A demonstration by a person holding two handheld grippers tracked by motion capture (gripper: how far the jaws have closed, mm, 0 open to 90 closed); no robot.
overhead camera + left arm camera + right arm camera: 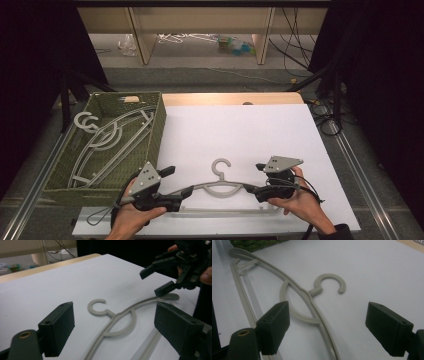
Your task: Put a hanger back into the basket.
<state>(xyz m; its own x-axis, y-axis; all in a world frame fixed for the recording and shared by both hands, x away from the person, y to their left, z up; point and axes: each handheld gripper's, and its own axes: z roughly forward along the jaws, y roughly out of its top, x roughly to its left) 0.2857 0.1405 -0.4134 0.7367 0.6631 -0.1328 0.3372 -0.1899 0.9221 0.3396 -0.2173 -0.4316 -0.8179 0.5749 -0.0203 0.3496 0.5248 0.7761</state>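
Note:
A grey plastic hanger (pixel 222 186) lies flat on the white sheet (pixel 240 130) near the front edge, hook pointing away from me. My left gripper (pixel 179 181) stands open over its left arm, my right gripper (pixel 256 178) open over its right arm. In the left gripper view the hanger (pixel 120 317) runs between the wide-apart jaws of the left gripper (pixel 116 327). Farther off there, the right gripper (pixel 153 282) has its lower jaw close over the hanger's end. In the right gripper view the hanger (pixel 299 293) lies below the open right gripper (pixel 330 325).
A green woven basket (pixel 162 125) holding several more grey hangers (pixel 107 140) stands at the left, touching the sheet's edge. The wooden table edge (pixel 230 98) shows at the back. Beyond it are shelf legs, cables and clutter on the floor.

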